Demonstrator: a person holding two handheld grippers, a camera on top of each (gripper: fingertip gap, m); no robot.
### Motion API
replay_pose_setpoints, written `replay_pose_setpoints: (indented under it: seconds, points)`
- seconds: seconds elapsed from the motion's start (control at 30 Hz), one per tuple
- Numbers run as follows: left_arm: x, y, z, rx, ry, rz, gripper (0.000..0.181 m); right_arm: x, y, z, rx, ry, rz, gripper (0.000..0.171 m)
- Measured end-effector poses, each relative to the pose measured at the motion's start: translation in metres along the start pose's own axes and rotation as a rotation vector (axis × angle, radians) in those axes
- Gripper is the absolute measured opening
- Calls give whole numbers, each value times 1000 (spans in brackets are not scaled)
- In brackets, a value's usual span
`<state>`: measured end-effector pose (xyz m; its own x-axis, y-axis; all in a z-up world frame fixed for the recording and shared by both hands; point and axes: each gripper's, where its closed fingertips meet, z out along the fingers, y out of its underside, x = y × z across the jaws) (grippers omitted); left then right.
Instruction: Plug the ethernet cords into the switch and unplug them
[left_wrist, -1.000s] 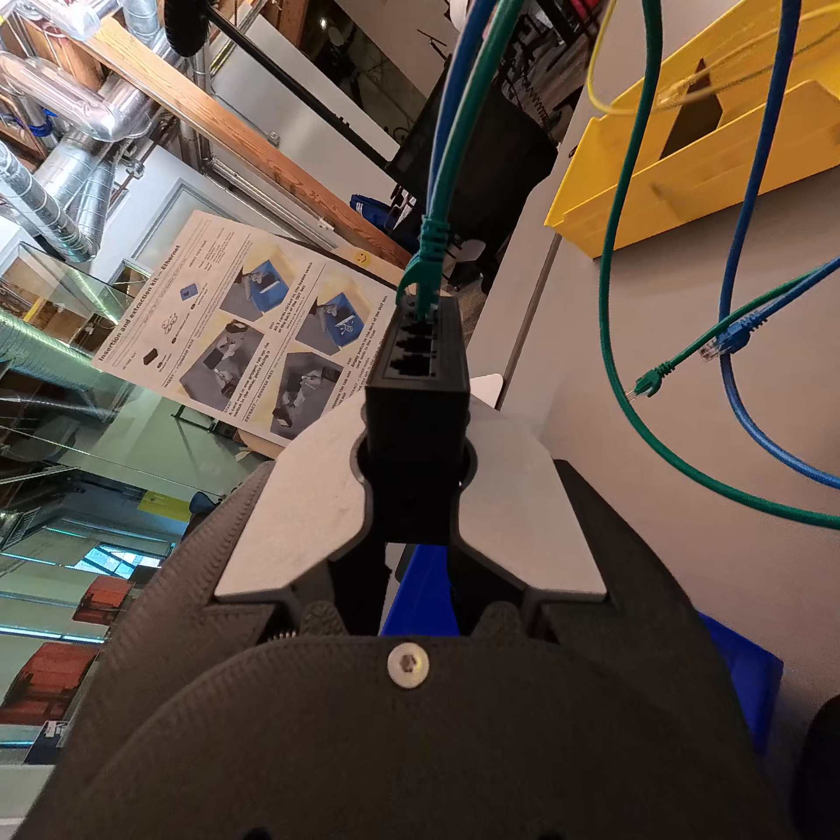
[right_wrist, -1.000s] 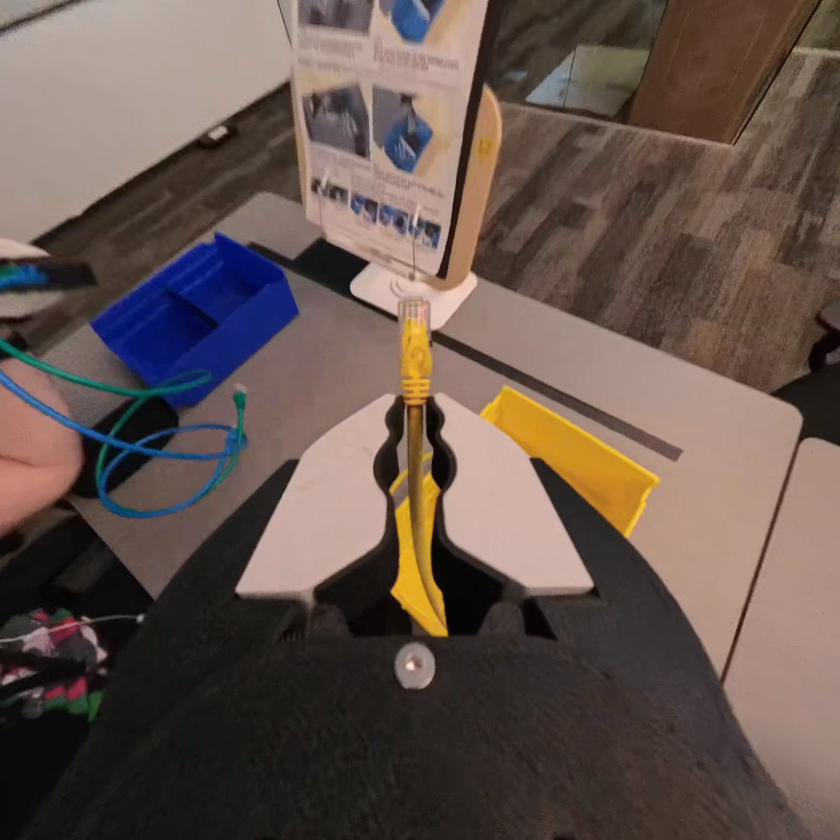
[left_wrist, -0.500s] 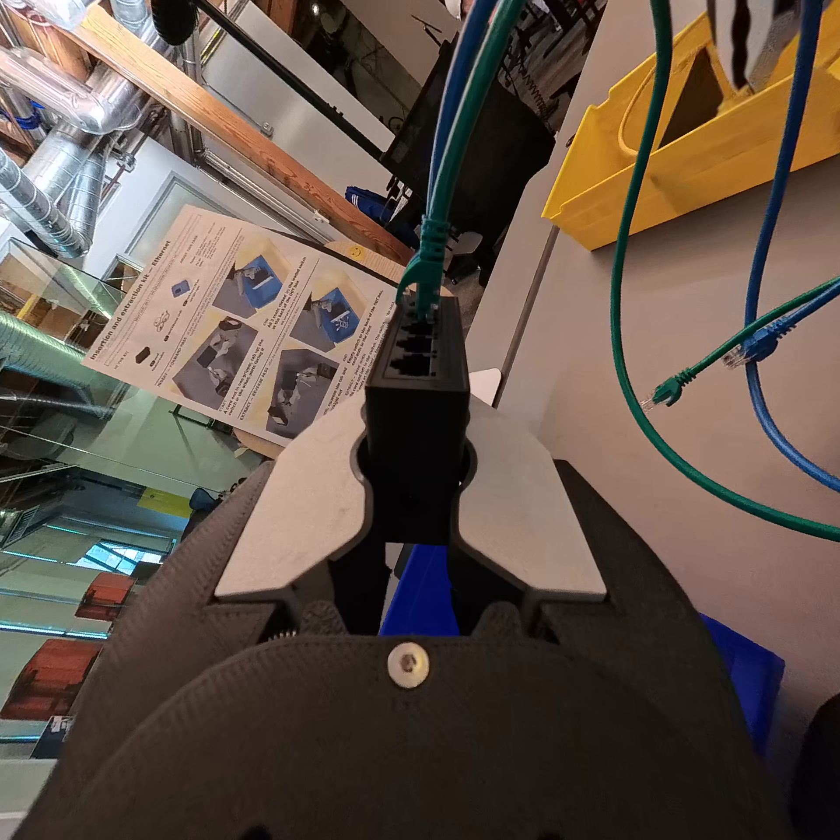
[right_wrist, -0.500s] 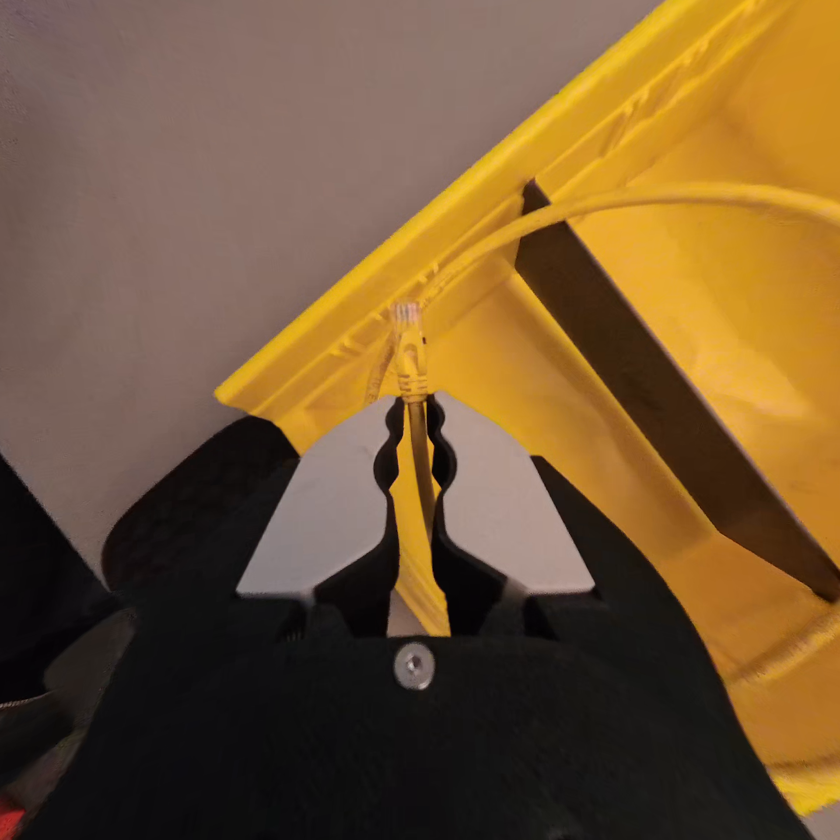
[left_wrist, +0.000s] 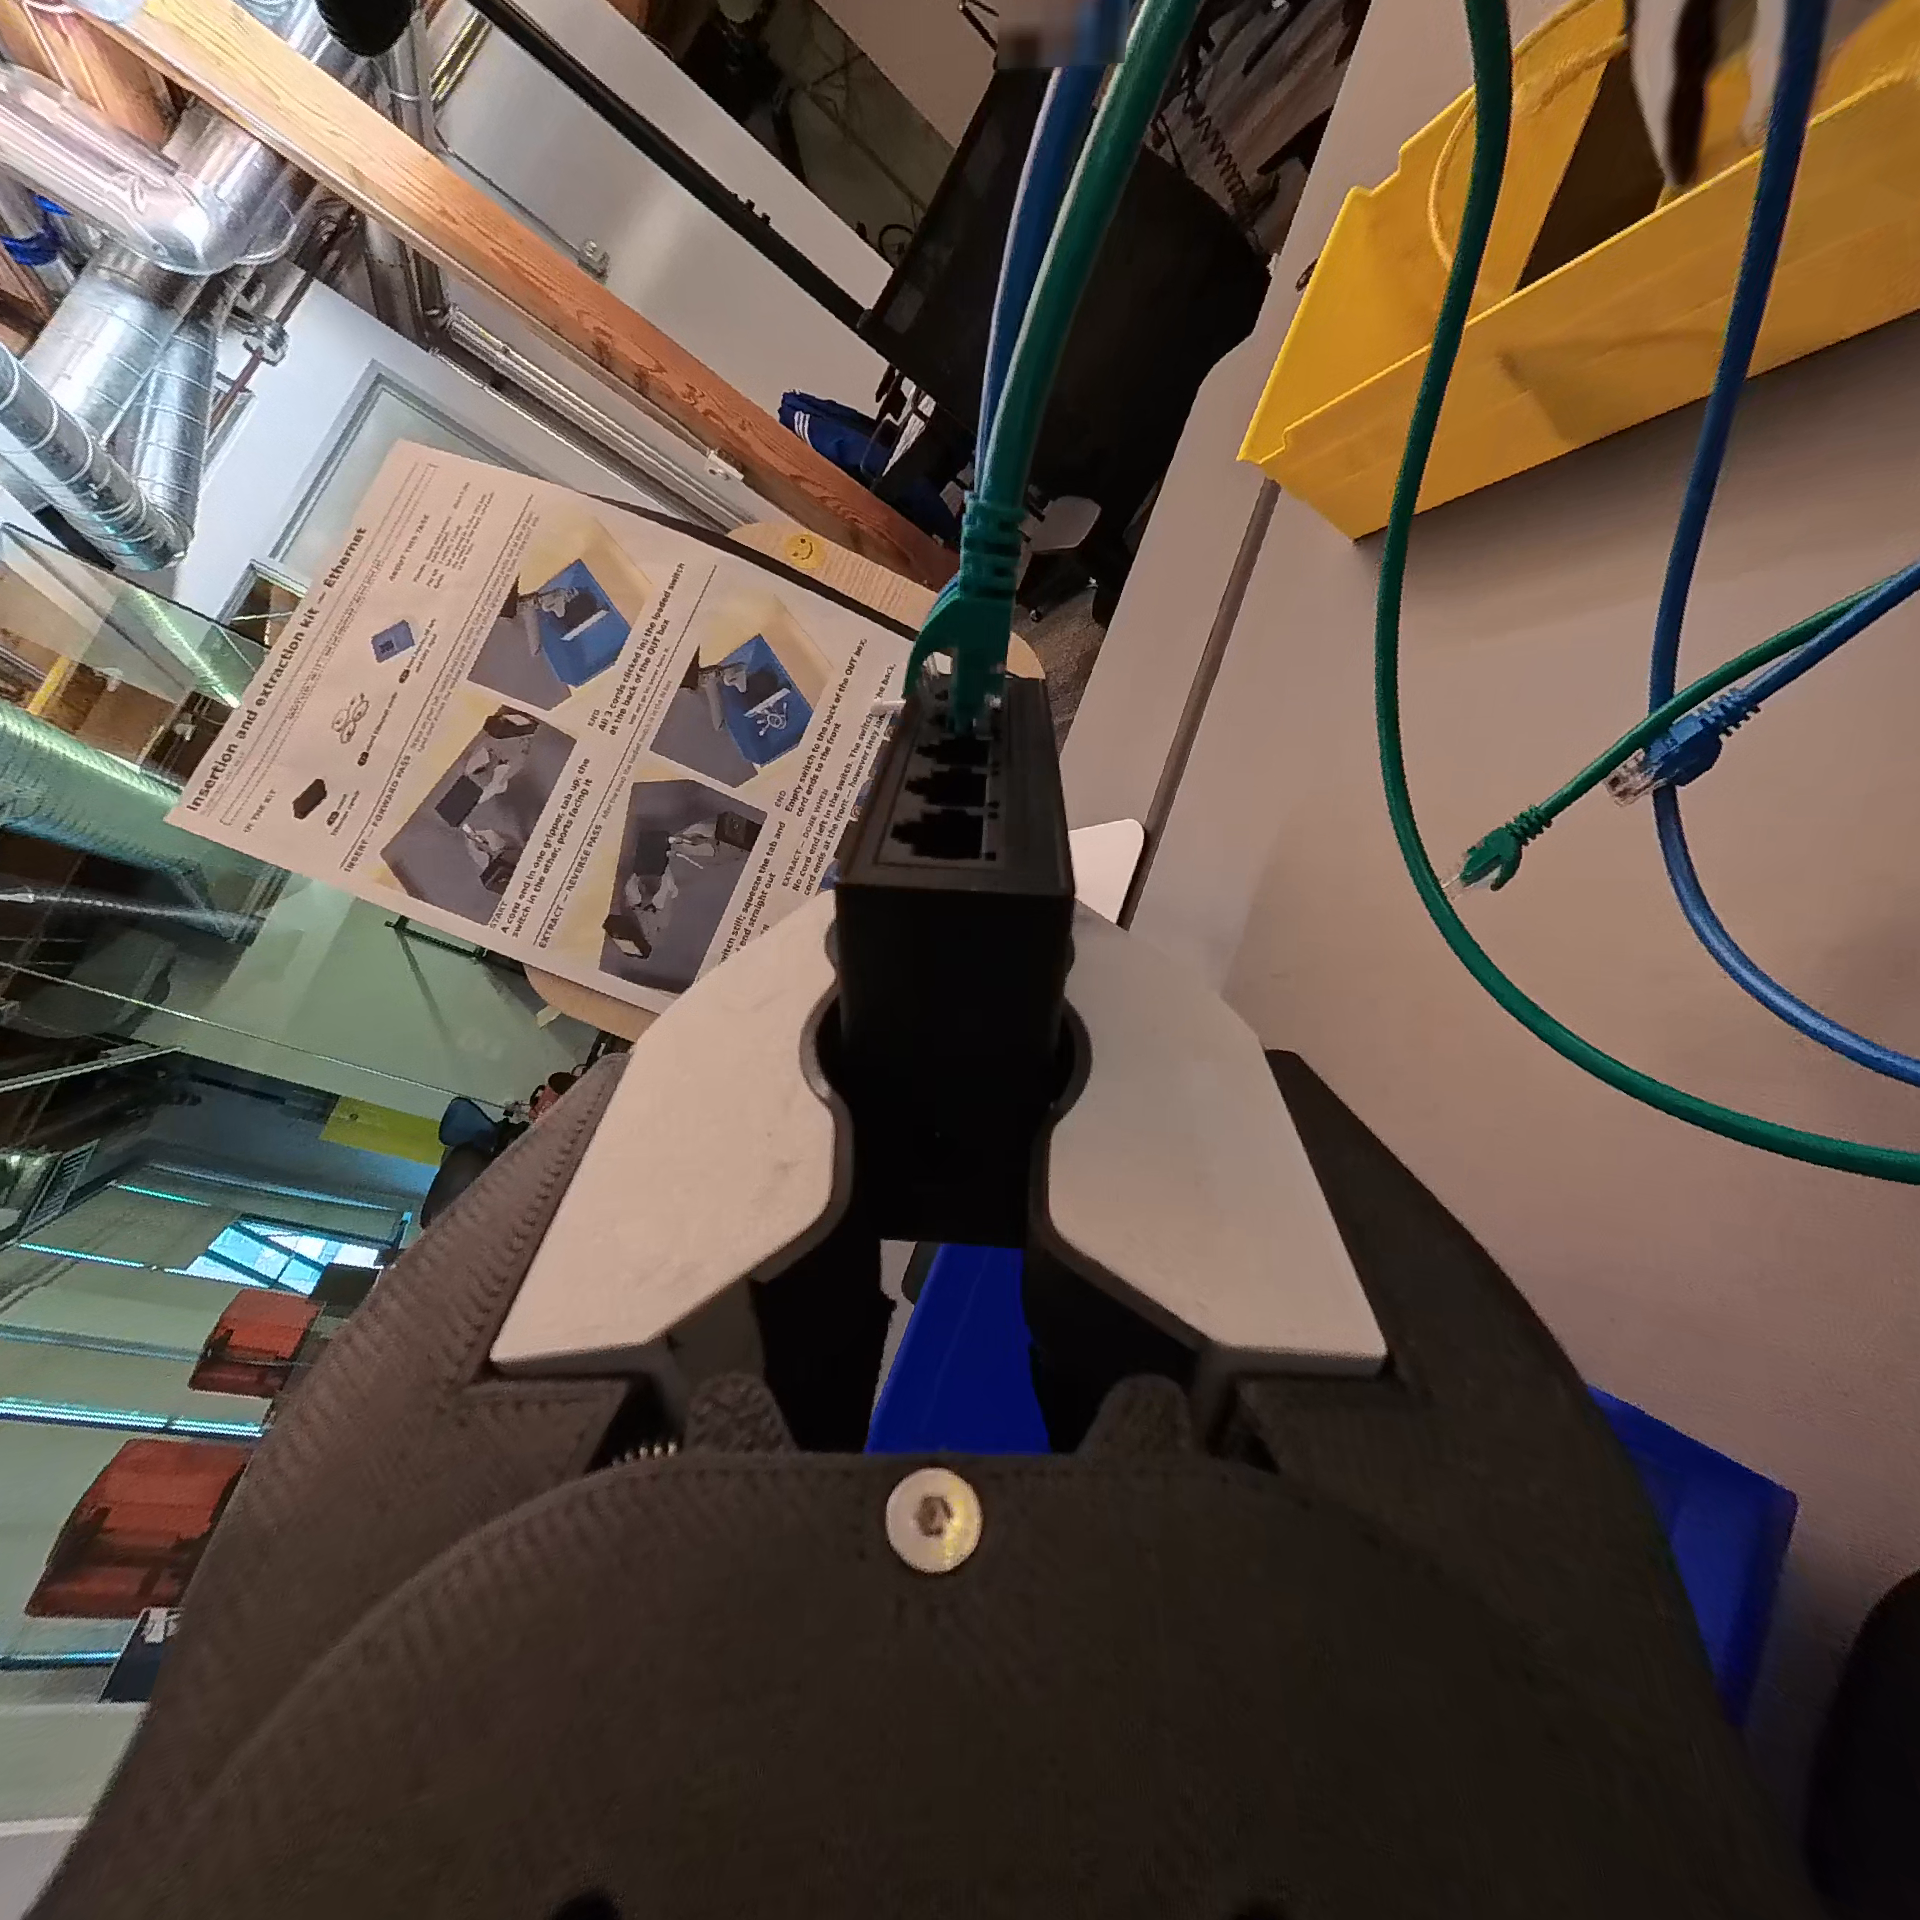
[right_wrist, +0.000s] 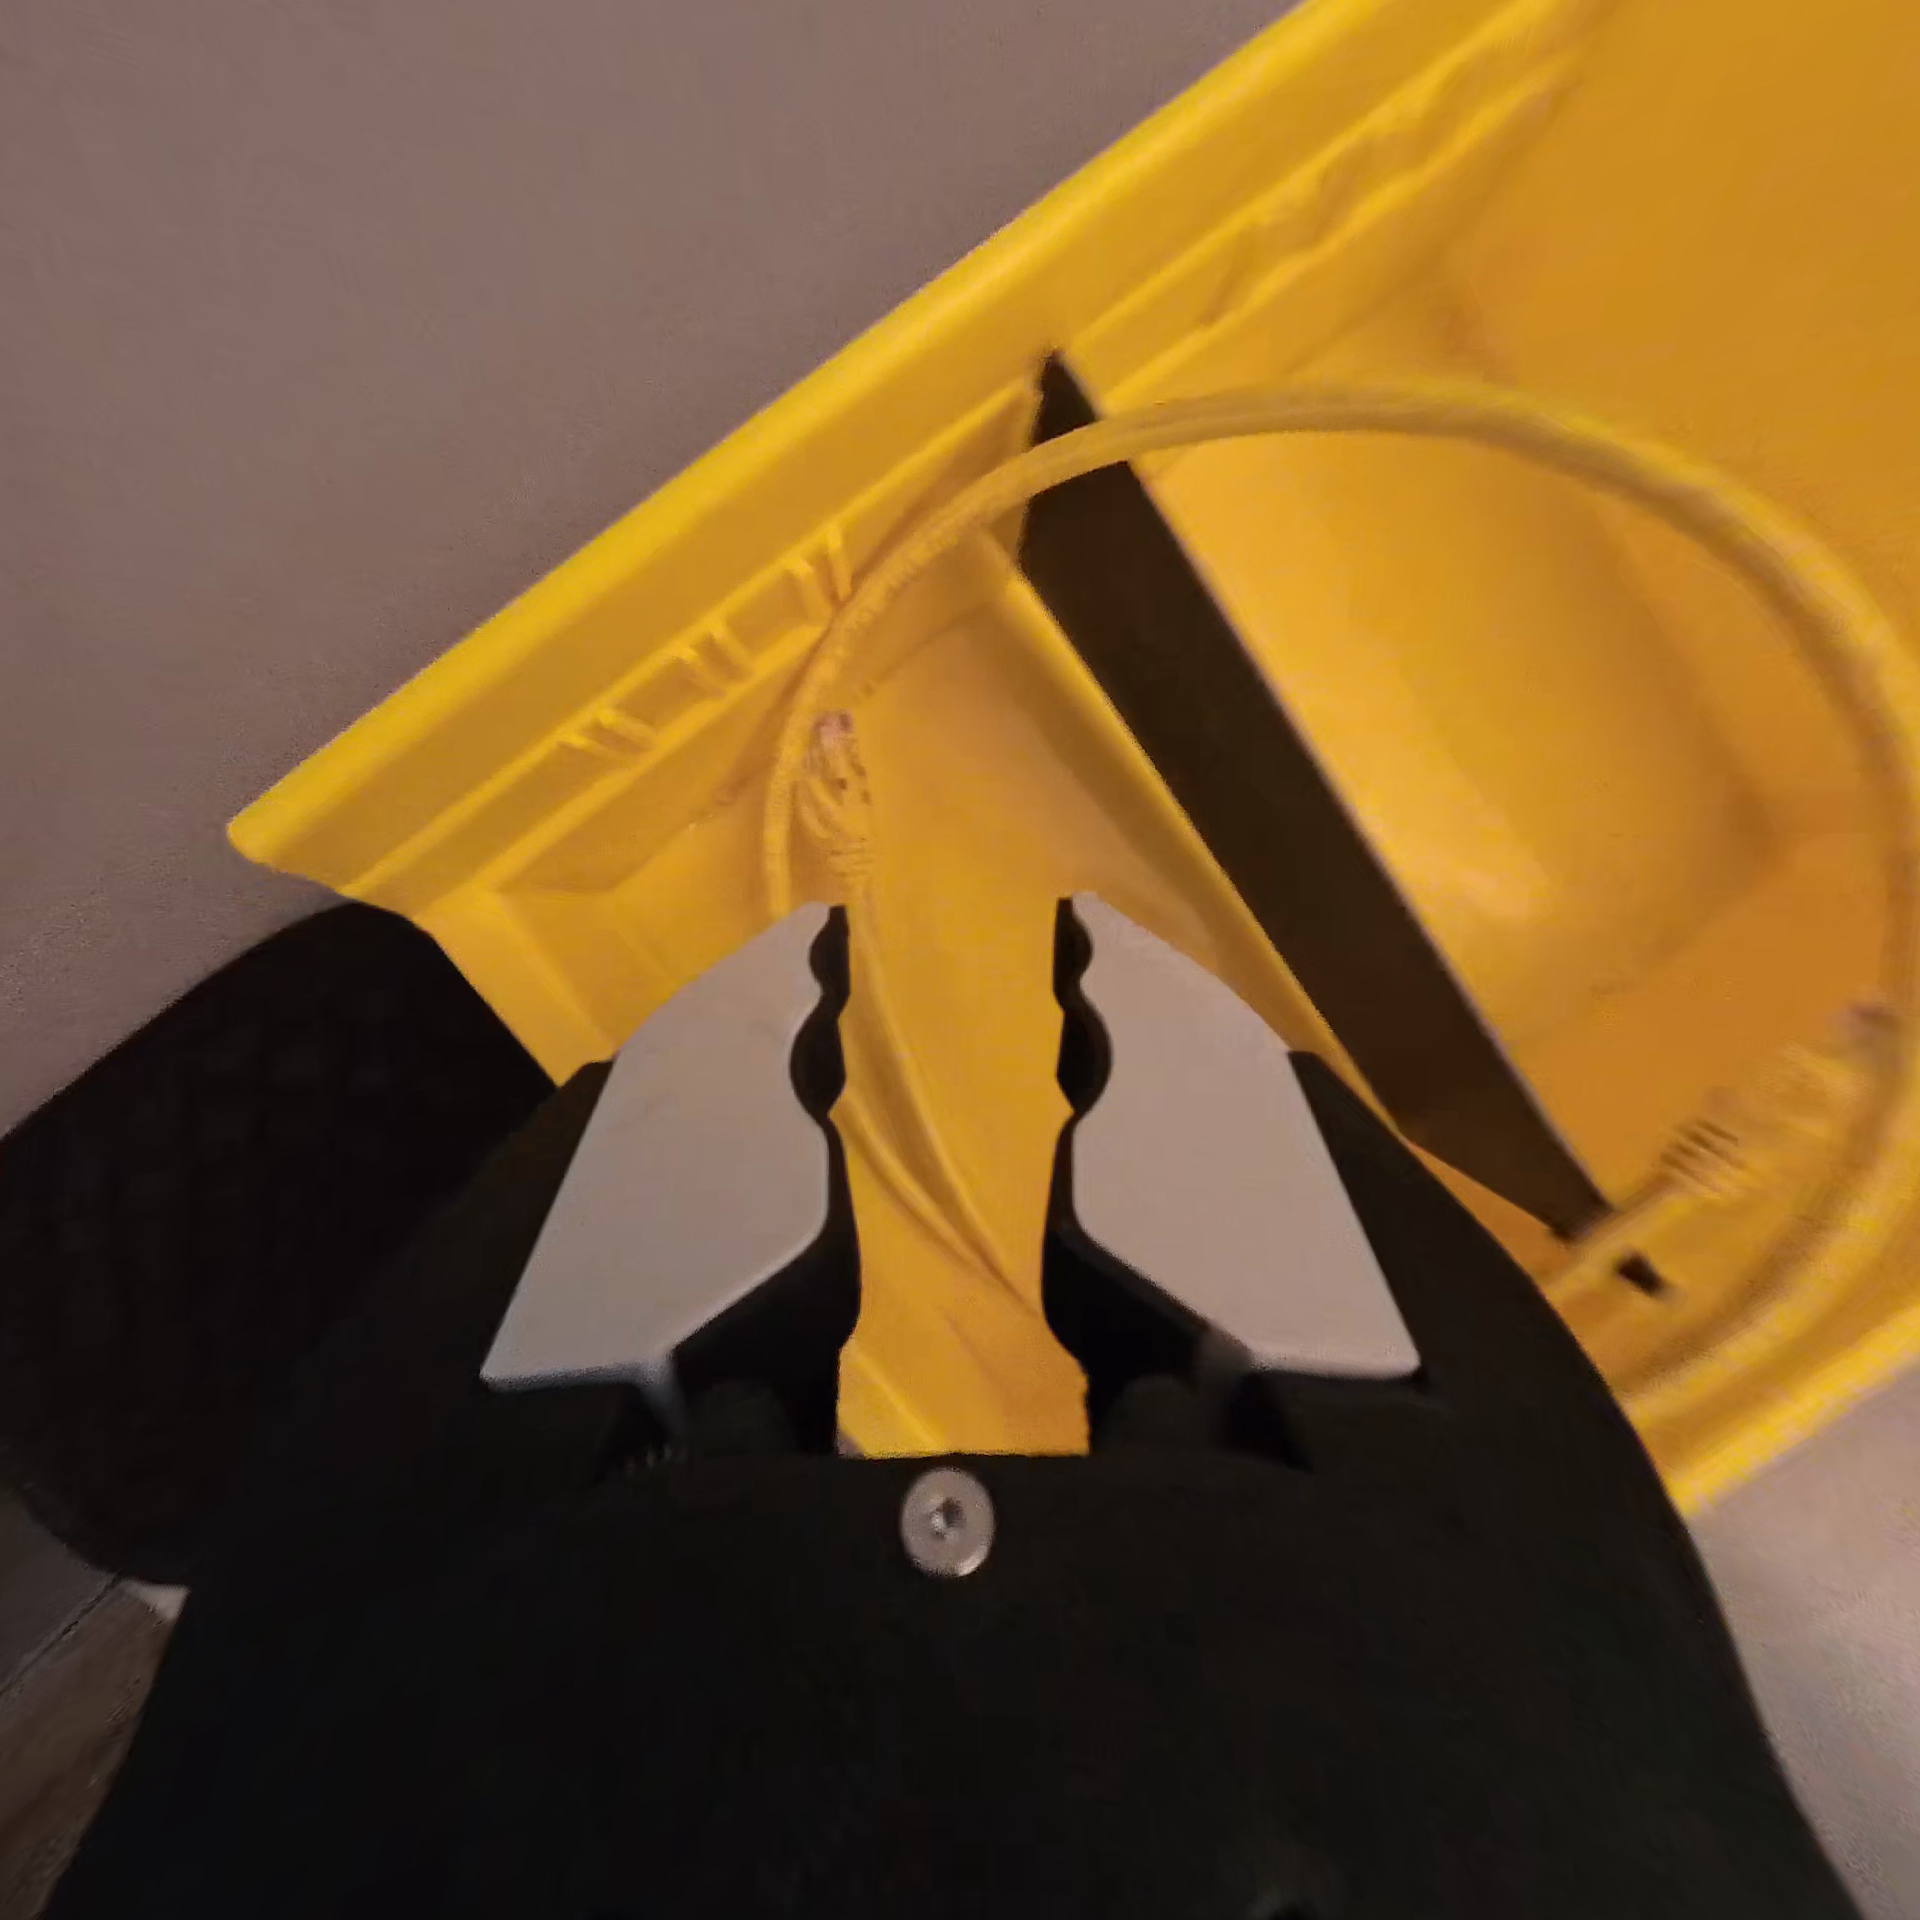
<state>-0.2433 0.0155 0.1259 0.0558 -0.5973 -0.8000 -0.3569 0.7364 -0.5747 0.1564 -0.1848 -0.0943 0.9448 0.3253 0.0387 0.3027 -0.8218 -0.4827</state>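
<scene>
While left claw (left_wrist: 951, 1049) clamps switch (left_wrist: 961, 935) | right claw (right_wrist: 945, 914) parted, empty

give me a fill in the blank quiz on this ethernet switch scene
1. The left gripper is shut on the black ____.
2. The cord plugged into the switch at its far end is ____.
3. The right gripper is ____, above the yellow bin.
4. The cord lying in that bin is ____.

Missing words: switch; green; open; yellow

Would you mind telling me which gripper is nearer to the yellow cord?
Right. The right gripper is open directly over the yellow cord in the yellow bin. The left gripper is off to the side, shut on the switch.
</scene>
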Motion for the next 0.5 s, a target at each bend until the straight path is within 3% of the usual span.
replay_pose_setpoints:
  seconds: [0.03, 0.13, 0.23, 0.43, 0.5]
  points:
    - [0, 0, 0, -1, 1, 1, 30, 16, -3, -16, 29, 51, 4, 41]
    - [2, -1, 3, -3, 7, 3, 30, 86, -8, -55, 123, 309, 35, 42]
    - [5, 1, 8, -15, 16, 7, 30, 129, -1, -65, 118, 415, 39, 44]
    - [10, 3, 16, -40, 32, 21, 30, 135, 22, -24, -82, 284, 46, 42]
    - [11, 4, 18, -46, 38, 24, 30, 132, 30, -15, -161, 250, 57, 21]
